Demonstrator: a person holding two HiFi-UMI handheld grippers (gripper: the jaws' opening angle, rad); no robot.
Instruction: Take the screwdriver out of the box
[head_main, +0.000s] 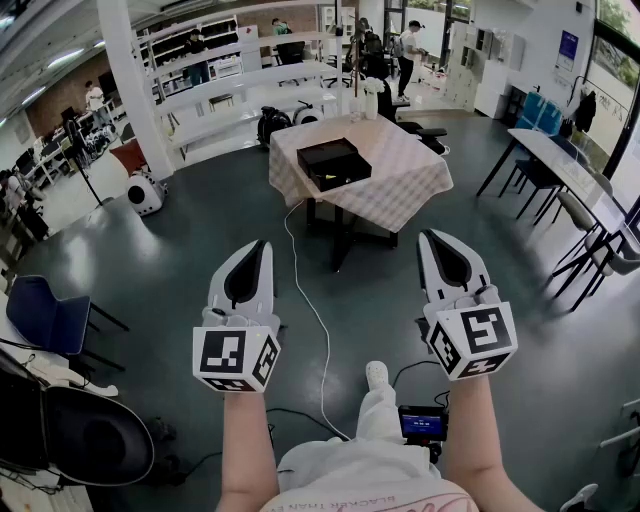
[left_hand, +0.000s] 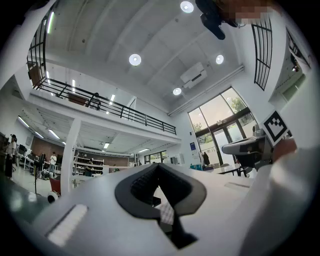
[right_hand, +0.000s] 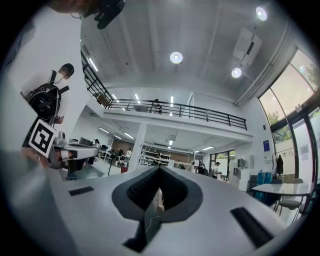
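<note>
A black box (head_main: 333, 163) lies open on a table with a checked cloth (head_main: 395, 170), a few steps ahead in the head view. No screwdriver can be made out in it from this distance. Both grippers are held out side by side above the dark floor, well short of the table. My left gripper (head_main: 262, 246) has its jaws together with nothing between them, and its own view (left_hand: 158, 166) shows the same. My right gripper (head_main: 429, 236) is likewise shut and empty (right_hand: 160, 168). Each gripper view catches the other gripper at its edge.
A white cable (head_main: 305, 290) runs across the floor from the table toward me. A blue chair (head_main: 45, 315) stands at left, and a long table with chairs (head_main: 580, 200) at right. A white vase (head_main: 373, 98) stands on the checked table. People move about far behind.
</note>
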